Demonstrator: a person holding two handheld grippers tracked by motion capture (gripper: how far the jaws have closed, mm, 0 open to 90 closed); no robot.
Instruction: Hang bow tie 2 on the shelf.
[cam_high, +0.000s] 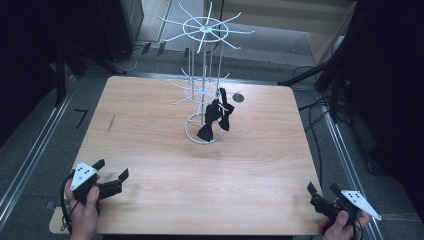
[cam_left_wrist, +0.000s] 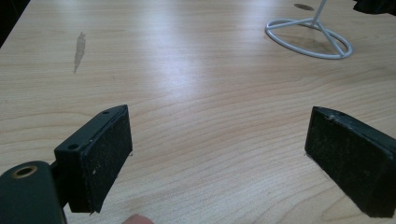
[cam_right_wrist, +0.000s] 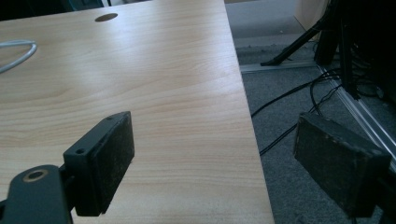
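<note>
Left gripper (cam_high: 111, 172): held in the person's left hand (cam_high: 85, 212) at the near left corner of the worktop (cam_high: 150, 150), fingers (cam_left_wrist: 100, 154) spread wide with bare wood between them, holding nothing. Right gripper (cam_high: 322, 192): held in the right hand (cam_high: 342, 227) at the near right corner, fingers (cam_right_wrist: 105, 156) likewise spread wide and holding nothing; in the right gripper view one finger stands over the wood and the other out past the worktop's edge, over grey floor (cam_right_wrist: 289, 88) with black cables. Worktop: pale wood with rounded corners, a thin dark streak (cam_high: 111, 123) toward its left side and a small round dark hole (cam_high: 238, 97) toward its far right. White wire display stand (cam_high: 205, 65): upright past the worktop's middle, well apart from both grippers, on a ring base (cam_left_wrist: 308, 38), with two tiers of radiating hooks, the upper tier broad, the lower smaller. Black bow ties (cam_high: 215, 117): hanging from the lower tier on the stand's right side, the lowest just above the ring base; their exact number cannot be told. Surroundings: grey floor with metal rails at both sides of the worktop, dark stand legs to the far right.
</note>
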